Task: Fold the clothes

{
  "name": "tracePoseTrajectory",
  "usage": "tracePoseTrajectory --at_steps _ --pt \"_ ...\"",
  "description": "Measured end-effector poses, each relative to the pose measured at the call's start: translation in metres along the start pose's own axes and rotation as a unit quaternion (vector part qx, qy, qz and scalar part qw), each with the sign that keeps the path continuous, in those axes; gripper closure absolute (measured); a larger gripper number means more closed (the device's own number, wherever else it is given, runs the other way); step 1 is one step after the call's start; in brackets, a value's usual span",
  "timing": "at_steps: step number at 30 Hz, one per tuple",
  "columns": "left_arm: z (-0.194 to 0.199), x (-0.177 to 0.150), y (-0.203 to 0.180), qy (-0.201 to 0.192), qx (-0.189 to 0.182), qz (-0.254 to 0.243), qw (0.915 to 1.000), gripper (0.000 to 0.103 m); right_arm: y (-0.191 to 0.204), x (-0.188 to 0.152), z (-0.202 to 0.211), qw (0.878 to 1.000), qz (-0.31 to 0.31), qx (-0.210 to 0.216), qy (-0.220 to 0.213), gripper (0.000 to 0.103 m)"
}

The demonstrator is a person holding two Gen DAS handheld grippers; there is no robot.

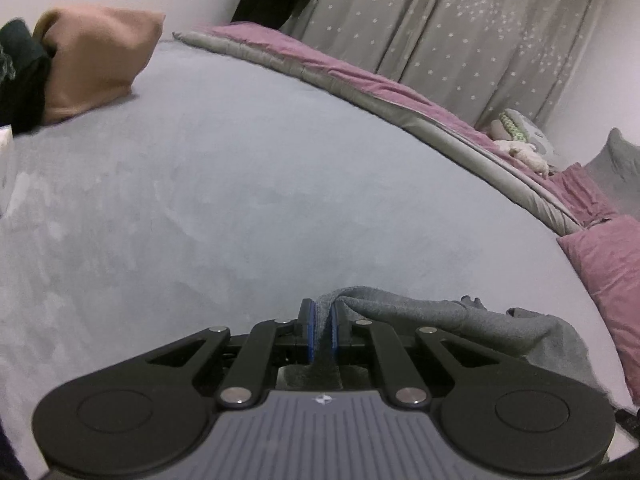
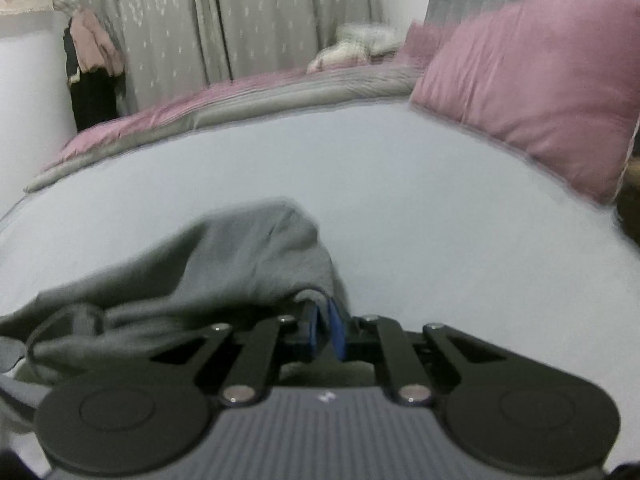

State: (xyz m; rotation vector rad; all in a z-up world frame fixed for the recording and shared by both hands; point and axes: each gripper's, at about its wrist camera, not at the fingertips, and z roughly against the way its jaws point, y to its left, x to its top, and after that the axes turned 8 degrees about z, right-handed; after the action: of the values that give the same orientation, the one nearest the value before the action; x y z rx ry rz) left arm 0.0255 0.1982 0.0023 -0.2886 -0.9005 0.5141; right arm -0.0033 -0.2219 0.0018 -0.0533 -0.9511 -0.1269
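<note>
A grey garment [image 1: 460, 320] is pinched by the left tongs [image 1: 322, 326] at one edge, and the cloth is draped off to the right over the pale blue bed sheet [image 1: 240, 184]. In the right wrist view, the same grey garment [image 2: 224, 264] is gripped by the right tongs [image 2: 325, 330], with the cloth bunched up to the left on the bed. A pink pillow [image 2: 532, 84] is seen at the head of the bed, and a tan folded garment [image 1: 92, 60] is seen far off near a corner.
</note>
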Motion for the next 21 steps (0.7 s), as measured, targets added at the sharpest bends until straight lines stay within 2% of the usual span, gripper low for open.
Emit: tracePoseTrajectory --at_steps 4,10,17,21 --pt "0.009 0.001 0.002 0.013 -0.001 -0.022 0.9997 0.097 -0.017 0.003 0.021 1.000 0.012 -0.019 -0.018 0.095" --pt "0.016 -0.005 0.003 0.071 -0.006 -0.074 0.9947 0.096 -0.044 -0.006 0.040 0.999 0.027 -0.033 0.003 0.095" --pt "0.018 -0.023 0.004 0.157 -0.007 -0.138 0.9778 0.096 -0.057 -0.034 0.053 0.996 0.069 -0.027 0.048 0.095" --pt "0.018 -0.033 0.002 0.182 -0.006 -0.171 0.9681 0.096 -0.061 -0.048 0.047 0.993 0.077 -0.017 0.084 0.095"
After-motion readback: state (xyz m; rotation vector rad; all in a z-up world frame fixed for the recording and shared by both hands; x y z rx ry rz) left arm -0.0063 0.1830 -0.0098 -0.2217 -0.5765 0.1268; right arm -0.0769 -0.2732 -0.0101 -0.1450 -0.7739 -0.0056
